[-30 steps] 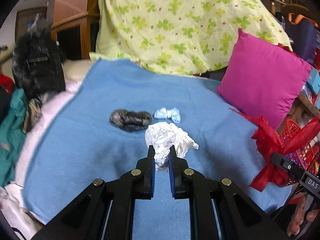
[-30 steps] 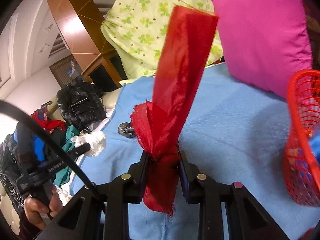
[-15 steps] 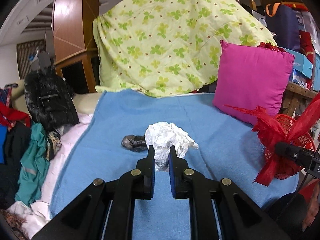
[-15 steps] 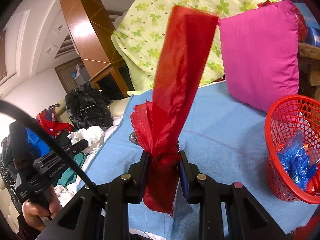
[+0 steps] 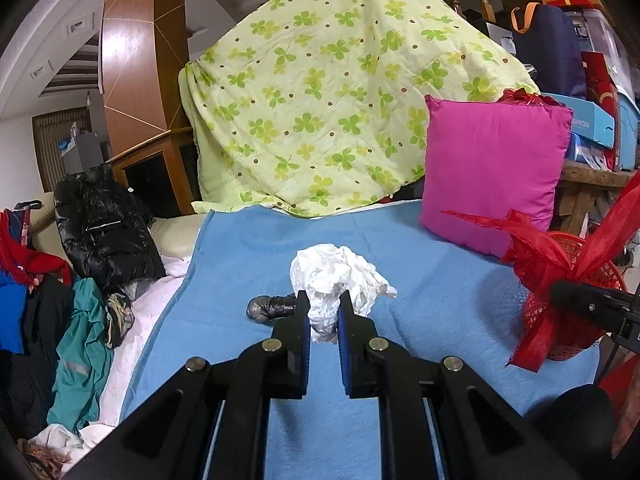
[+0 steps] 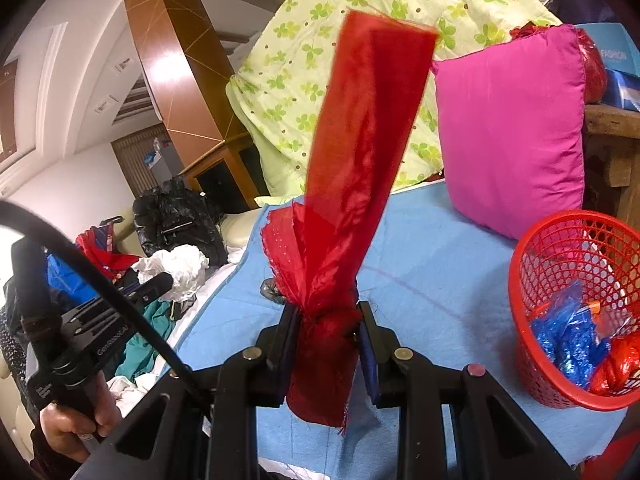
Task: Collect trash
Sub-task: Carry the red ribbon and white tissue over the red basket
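Right now, the left gripper (image 5: 324, 312) is clamping a crumpled white paper wad (image 5: 336, 276) between its 2 blue-padded fingers, which are standing narrow around the lower part of the wad while the rest is bulging out above and to the right of the tips. The right gripper (image 6: 328, 320) is pinching a red ribbon (image 6: 352, 184) at its bunched, knotted part; 1 long strip is rising steeply up past the fingers and a short frayed end is hanging down below them. Both pieces of trash are being held above the blue blanket (image 5: 440, 280) that is covering the bed. On that blanket, just beyond the left gripper's tips in the left wrist view, a dark grey crumpled wrapper (image 5: 270, 307) is lying by itself. At the right edge of the blanket, a red mesh basket (image 6: 576, 248) is standing upright, and inside it shiny blue plastic wrappers (image 6: 568, 340) are lying against the near wall, with a red crumpled piece (image 6: 616, 364) beside them at the bottom right and a small orange bit just above them. A magenta pillow (image 6: 512, 128) is leaning just behind the basket, and a clover-print quilt (image 5: 340, 100) is draping behind the pillow. A person's hand (image 6: 76, 428) is gripping the left gripper's handle at the lower left of the right wrist view.
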